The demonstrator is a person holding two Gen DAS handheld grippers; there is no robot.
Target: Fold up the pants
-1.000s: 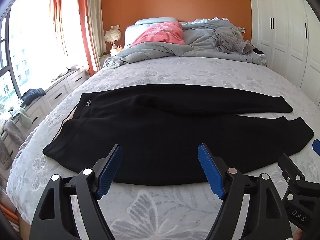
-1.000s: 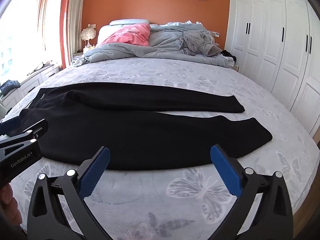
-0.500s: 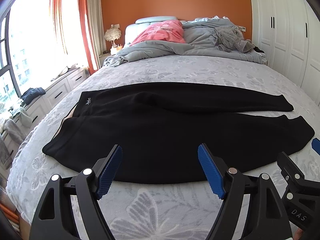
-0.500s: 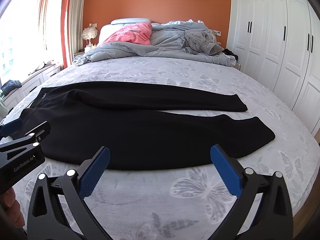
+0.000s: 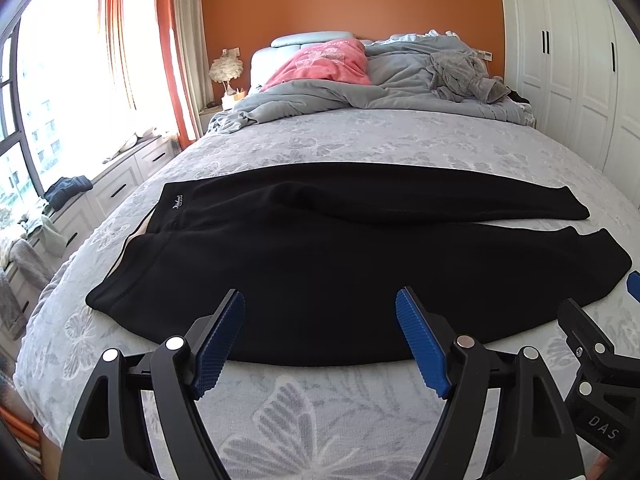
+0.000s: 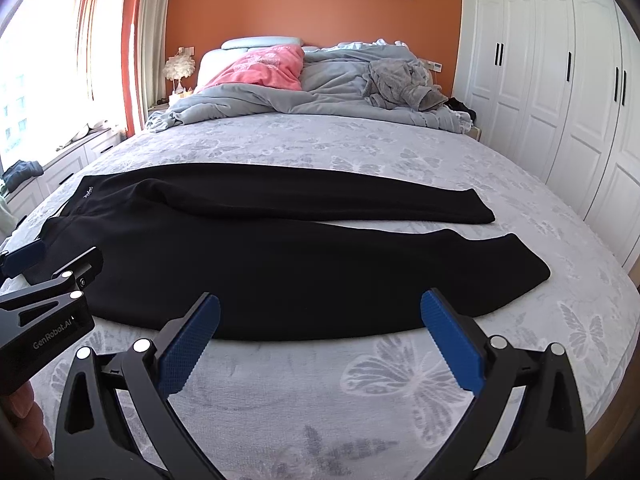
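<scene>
Black pants [image 5: 320, 248] lie flat across the grey butterfly-print bed [image 5: 360, 140], waistband at the left, both legs running right, slightly apart at the cuffs. They also show in the right wrist view [image 6: 280, 248]. My left gripper [image 5: 320, 336] is open and empty, just above the near edge of the pants' thigh part. My right gripper [image 6: 320, 332] is open and empty, near the front edge of the lower leg. Part of the right gripper shows at the right of the left wrist view [image 5: 592, 360], and part of the left gripper at the left of the right wrist view [image 6: 48, 300].
A rumpled grey duvet [image 5: 380, 88] and pink pillow [image 5: 324, 64] lie at the bed's head. White wardrobes [image 6: 560, 100] stand on the right. White drawers with clothes [image 5: 68, 196] run under the window on the left. A lamp [image 5: 226, 72] stands by the headboard.
Both views have shifted only slightly; the grippers have drifted a little over the bed's near edge. The pants have not moved and both grippers stay open.
</scene>
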